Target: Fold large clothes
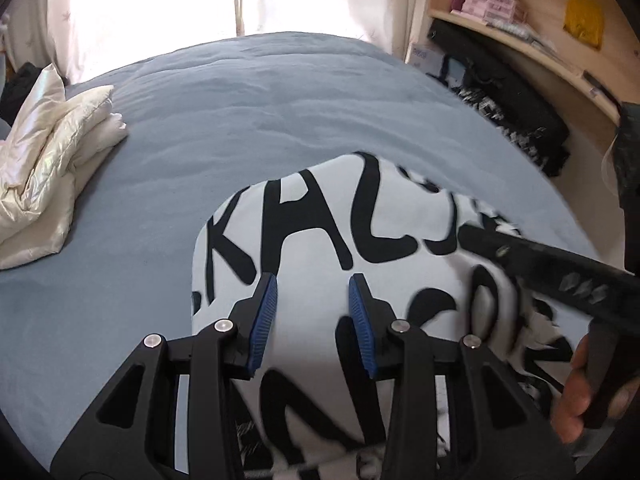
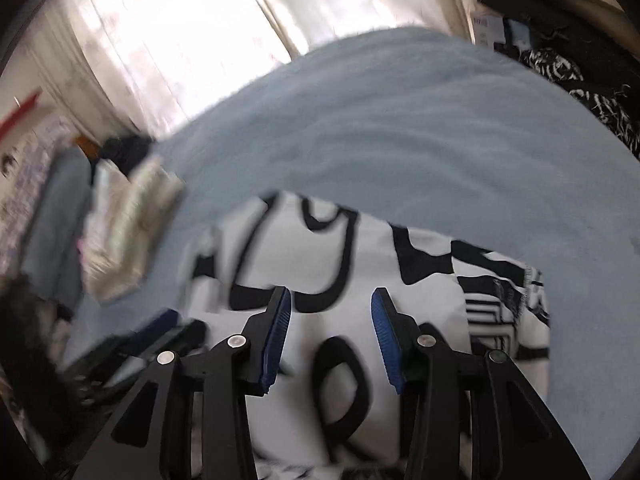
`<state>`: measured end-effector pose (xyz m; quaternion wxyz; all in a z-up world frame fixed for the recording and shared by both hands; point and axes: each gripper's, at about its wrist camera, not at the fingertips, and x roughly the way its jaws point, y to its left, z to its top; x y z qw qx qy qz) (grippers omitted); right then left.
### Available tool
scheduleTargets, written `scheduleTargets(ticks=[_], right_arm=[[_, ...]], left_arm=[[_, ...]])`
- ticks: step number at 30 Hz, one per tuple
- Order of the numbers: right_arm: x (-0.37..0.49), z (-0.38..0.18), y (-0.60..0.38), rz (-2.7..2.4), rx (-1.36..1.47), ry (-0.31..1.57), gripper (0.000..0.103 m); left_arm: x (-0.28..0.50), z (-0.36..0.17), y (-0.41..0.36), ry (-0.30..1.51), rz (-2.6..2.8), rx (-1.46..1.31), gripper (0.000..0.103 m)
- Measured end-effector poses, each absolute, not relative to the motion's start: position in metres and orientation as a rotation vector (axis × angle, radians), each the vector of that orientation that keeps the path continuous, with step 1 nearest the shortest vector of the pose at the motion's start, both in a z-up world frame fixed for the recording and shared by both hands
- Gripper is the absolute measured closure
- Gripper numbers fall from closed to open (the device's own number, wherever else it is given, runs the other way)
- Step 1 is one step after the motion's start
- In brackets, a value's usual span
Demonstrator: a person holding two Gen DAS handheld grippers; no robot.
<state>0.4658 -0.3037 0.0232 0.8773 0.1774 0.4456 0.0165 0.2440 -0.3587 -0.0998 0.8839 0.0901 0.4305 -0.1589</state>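
Observation:
A white garment with big black letters lies folded on the blue-grey bed cover (image 1: pixel 240 128); the garment (image 1: pixel 320 220) fills the front of the left wrist view and also appears in the right wrist view (image 2: pixel 360 264). My left gripper (image 1: pixel 313 312) hovers over it, open, with only cloth seen through the gap below. My right gripper (image 2: pixel 330 324) is open too, above the garment's right part, and nothing is pinched in it. In the left wrist view its black body (image 1: pixel 560 276) reaches in from the right, held by a hand (image 1: pixel 576 396).
A folded cream padded jacket (image 1: pixel 52 168) lies at the bed's left side, blurred in the right wrist view (image 2: pixel 124 232). Wooden shelves (image 1: pixel 520 52) with boxes stand at the right, dark patterned clothes (image 1: pixel 516 120) below them. Bright curtains (image 1: pixel 160 8) hang beyond the bed.

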Motion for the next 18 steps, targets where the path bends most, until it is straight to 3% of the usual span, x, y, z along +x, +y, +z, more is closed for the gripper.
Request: scheduleTargets(ticks=[4, 7, 18], right_arm=[[0.471, 0.000, -0.324, -0.033, 0.299, 0.927, 0.061], [0.469, -0.003, -0.343, -0.010, 0.391, 0.904, 0.074], [0.448, -0.033, -0.377, -0.046, 0.558, 0.808, 0.074]], left_arm=[[0.260, -0.123, -0.357, 0.883, -0.271, 0.161, 0.043], [0.270, -0.132, -0.352, 0.894, -0.259, 0.103, 0.032], [0.274, -0.148, -0.333, 0.872, -0.246, 0.029, 0.021]])
